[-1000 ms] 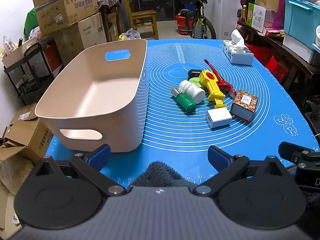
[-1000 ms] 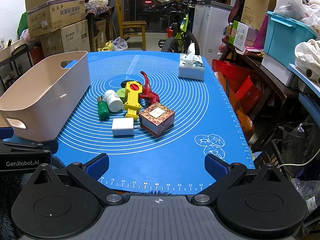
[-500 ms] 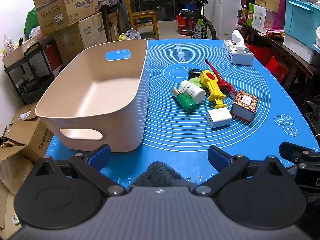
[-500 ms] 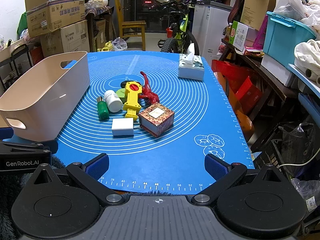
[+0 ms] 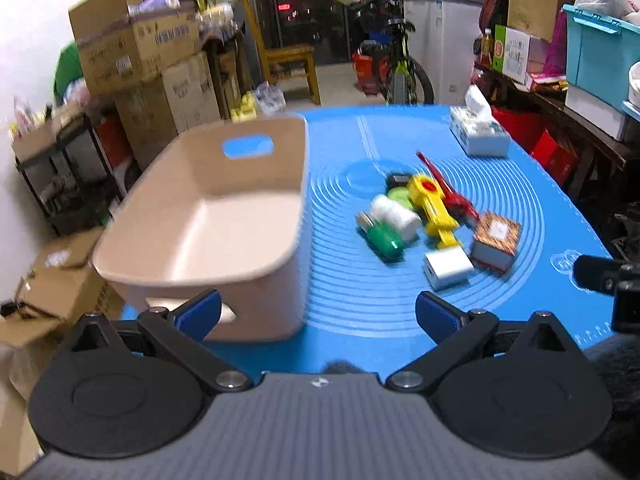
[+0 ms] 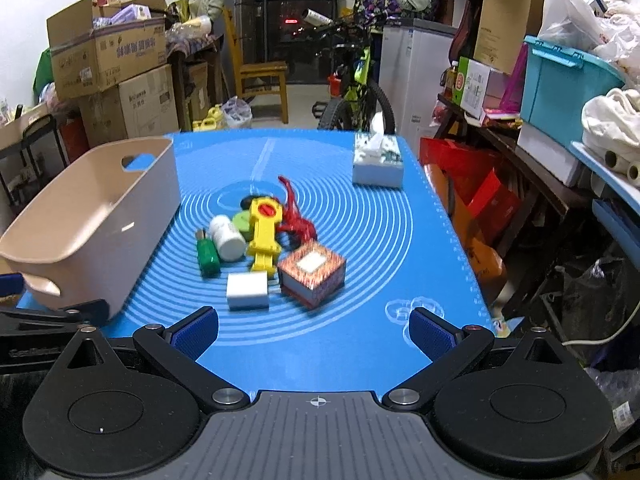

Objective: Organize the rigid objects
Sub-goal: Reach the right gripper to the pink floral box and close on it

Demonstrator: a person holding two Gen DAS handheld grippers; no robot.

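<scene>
A beige bin (image 5: 208,216) (image 6: 92,216) stands empty on the left of the blue mat (image 5: 400,308) (image 6: 360,216). A cluster lies mid-mat: green bottle (image 5: 382,237) (image 6: 208,257), white bottle (image 5: 394,212) (image 6: 227,236), yellow toy (image 5: 433,208) (image 6: 264,236), red tool (image 5: 452,196) (image 6: 294,216), white cube (image 5: 448,269) (image 6: 247,291), patterned box (image 5: 495,240) (image 6: 312,274). My left gripper (image 5: 318,312) is open and empty at the mat's near edge by the bin. My right gripper (image 6: 314,330) is open and empty, just short of the white cube.
A tissue box (image 5: 478,132) (image 6: 378,160) sits at the mat's far right. Cardboard boxes (image 5: 140,52) stack to the left, a wooden chair (image 6: 260,76) and a bicycle (image 6: 356,84) stand beyond the table, and shelves with a teal crate (image 6: 568,80) stand at right.
Both grippers have risen and moved forward toward the mat; the objects and bin now appear closer. Nothing on the mat has moved. Both grippers stay open.
</scene>
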